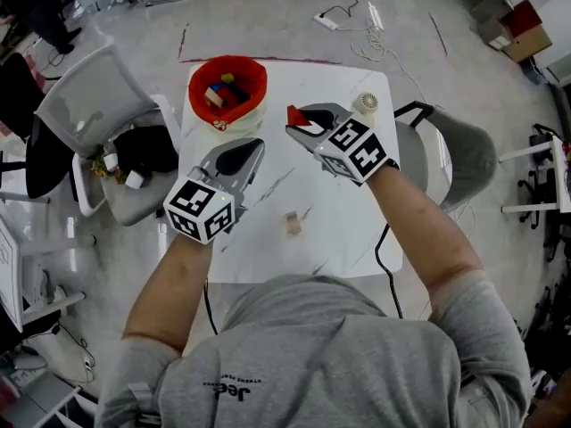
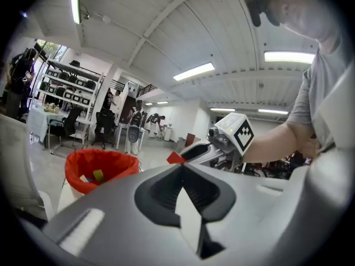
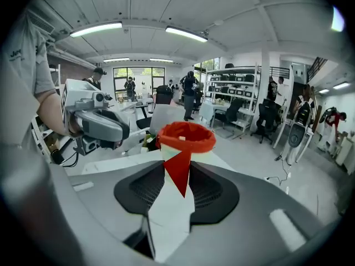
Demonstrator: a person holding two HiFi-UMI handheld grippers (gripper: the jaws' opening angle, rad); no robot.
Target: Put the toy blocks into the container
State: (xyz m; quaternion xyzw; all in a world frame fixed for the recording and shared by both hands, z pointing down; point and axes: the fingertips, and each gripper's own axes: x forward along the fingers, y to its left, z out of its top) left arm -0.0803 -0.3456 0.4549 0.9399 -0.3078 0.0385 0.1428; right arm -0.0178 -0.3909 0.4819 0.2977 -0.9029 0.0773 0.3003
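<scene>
Two tools (image 1: pixel 254 144) (image 1: pixel 300 125), one container (image 1: pixel 198 77), one red triangular block (image 1: pixel 293 114), one tan block (image 1: pixel 293 224).

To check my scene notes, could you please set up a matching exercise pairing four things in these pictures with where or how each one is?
Things: 1 red triangular toy block; 2 pale wooden toy block; 3 red-lined container; 4 left gripper.
States: A lying loose on the white table; B at the table's far left corner; C gripped by the right gripper; D empty.
Pairs: 1-C; 2-A; 3-B; 4-D.
</scene>
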